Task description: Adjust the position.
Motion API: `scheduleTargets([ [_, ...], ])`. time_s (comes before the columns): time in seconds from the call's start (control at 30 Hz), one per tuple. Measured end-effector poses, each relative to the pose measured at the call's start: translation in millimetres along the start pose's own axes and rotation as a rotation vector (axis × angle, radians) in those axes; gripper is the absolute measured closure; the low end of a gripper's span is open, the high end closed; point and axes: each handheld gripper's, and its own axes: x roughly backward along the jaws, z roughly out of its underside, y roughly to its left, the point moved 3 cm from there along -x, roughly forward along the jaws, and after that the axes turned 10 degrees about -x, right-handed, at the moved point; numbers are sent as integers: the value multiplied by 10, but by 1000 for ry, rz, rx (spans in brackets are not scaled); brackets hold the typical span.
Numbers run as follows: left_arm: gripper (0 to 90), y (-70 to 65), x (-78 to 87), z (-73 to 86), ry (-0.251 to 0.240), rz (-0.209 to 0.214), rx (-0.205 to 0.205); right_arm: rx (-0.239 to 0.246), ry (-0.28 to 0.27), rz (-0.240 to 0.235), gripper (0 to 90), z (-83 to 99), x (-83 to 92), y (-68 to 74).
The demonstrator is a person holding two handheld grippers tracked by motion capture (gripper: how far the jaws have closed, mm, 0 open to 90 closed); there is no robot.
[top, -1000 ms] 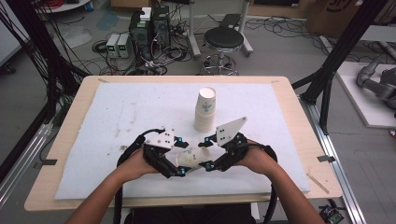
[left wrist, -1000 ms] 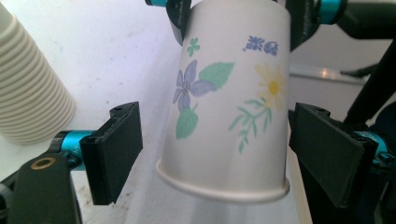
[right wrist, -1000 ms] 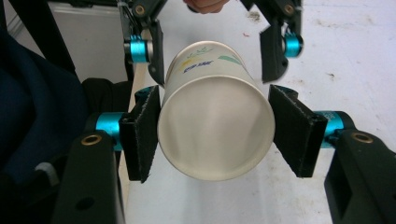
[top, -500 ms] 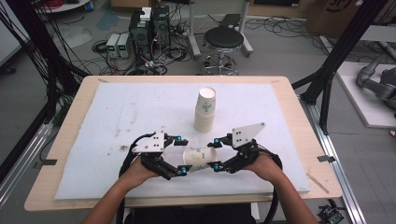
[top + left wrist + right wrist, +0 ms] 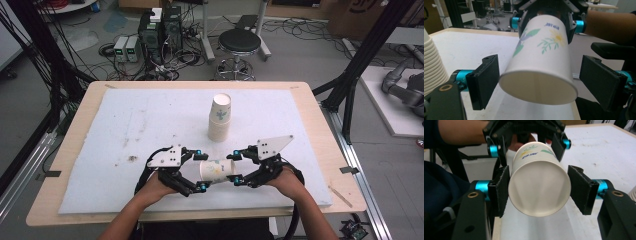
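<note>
**Paper cup held sideways between two grippers, above the front of the mat**

The right gripper (image 5: 235, 168) was clamped on the narrow base of the paper cup (image 5: 217, 170). The cup lay level just above the white mat (image 5: 125, 125), in front of the stack of cups (image 5: 220, 117). The left gripper (image 5: 201, 170) had its jaws apart, bracketing the open rim without seeming to press on it. If those jaws closed hard, the unsupported rim would likely buckle. With only the tapered base gripped, the cup could also slip free.
</note>
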Motion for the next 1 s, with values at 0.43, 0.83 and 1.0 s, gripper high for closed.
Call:
scheduleTargets([
  [0.43, 199, 1, 4, 7, -18, 12, 15, -39, -68, -61, 381, -4, 27, -17],
  [0.83, 313, 27, 73, -55, -36, 11, 41, -75, -55, -67, 381, 37, 9, -51],
  [1.0, 334, 28, 88, -95, -5, 20, 46, -84, -39, -62, 370, 21, 4, -37],
])
